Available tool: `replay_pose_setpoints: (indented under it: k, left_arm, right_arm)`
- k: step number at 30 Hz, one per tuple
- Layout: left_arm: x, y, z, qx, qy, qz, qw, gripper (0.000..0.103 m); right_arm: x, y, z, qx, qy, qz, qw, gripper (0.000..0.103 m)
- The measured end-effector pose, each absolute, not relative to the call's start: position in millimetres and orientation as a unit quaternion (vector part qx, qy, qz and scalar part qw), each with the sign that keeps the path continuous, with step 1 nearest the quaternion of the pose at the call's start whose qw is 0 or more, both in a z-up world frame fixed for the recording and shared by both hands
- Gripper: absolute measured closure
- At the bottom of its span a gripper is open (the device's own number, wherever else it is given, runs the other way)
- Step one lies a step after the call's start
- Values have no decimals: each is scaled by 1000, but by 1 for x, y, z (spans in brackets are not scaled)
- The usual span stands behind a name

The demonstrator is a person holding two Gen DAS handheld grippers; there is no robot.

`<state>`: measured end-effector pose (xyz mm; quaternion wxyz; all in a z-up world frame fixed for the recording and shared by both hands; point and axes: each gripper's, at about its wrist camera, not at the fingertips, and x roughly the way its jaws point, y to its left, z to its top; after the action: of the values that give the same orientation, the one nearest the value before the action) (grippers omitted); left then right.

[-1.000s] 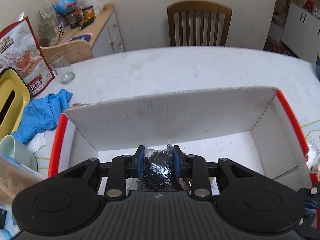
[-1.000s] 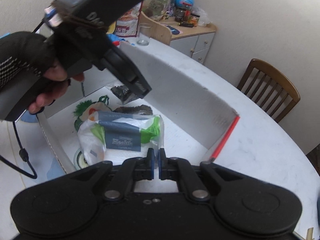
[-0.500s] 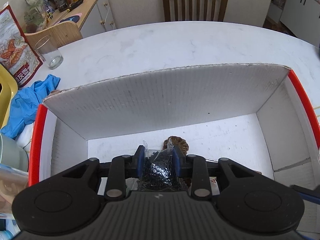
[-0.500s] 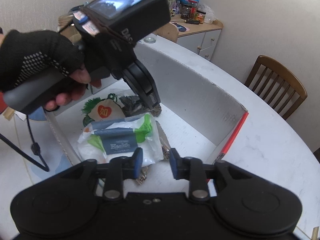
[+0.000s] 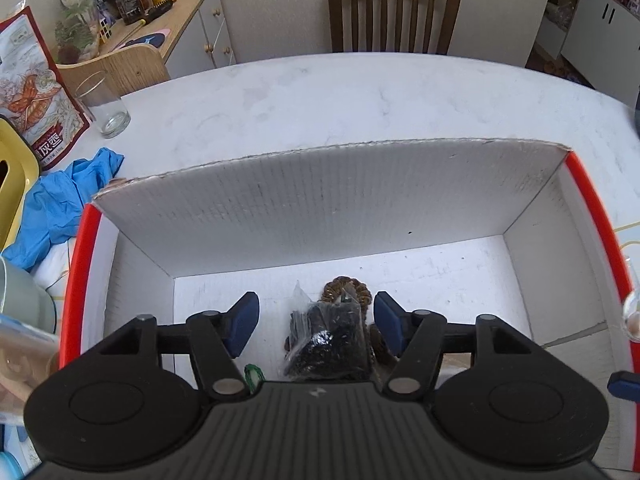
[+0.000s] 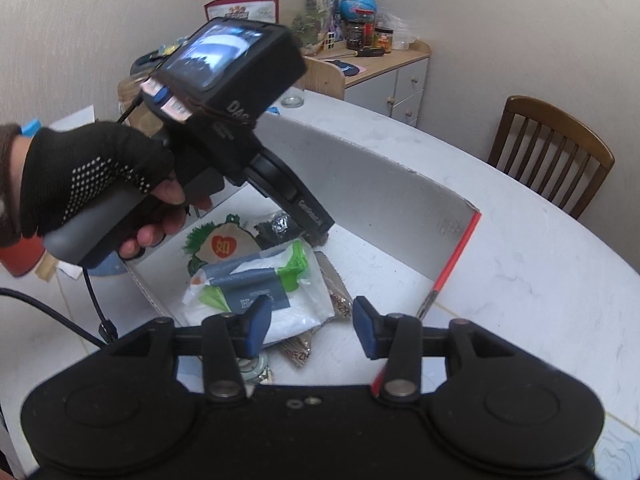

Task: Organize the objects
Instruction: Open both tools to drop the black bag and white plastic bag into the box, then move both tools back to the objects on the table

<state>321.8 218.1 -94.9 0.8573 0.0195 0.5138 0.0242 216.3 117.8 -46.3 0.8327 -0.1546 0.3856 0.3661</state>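
Observation:
A white cardboard box (image 5: 320,204) with red edges stands on the table. My left gripper (image 5: 316,322) is open above its floor, and a clear bag of small black pieces (image 5: 330,340) lies between the fingers, beside a brown woven ring (image 5: 344,288). My right gripper (image 6: 312,328) is open and empty over the box's near corner. Below it lies a white and green plastic package (image 6: 260,284), next to a green-fringed ornament with a red heart (image 6: 220,244). The left gripper's body (image 6: 240,128), held by a gloved hand, also shows in the right wrist view.
A glass (image 5: 104,108), a red snack bag (image 5: 36,92), a blue cloth (image 5: 60,204) and a yellow container (image 5: 12,176) stand left of the box. A wooden chair (image 5: 394,8) is beyond the table. A cluttered cabinet (image 5: 160,20) is at the back left.
My left gripper has opened and let go of the bag of black pieces, which now lies on the box floor. My right gripper has opened and drawn back from the white package.

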Motion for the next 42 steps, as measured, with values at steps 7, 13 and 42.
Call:
replay_pose_setpoints:
  k: [7, 13, 42]
  left_arm:
    - [304, 215, -79, 13, 498, 22, 867, 40]
    - [284, 209, -64, 10, 478, 19, 878, 34]
    - [202, 115, -8, 16, 404, 21, 915, 19]
  right_arm:
    - [211, 105, -39, -135, 381, 365, 839, 49]
    - [204, 94, -31, -118, 372, 372, 842, 41]
    - [191, -32, -10, -57, 342, 384, 856, 6]
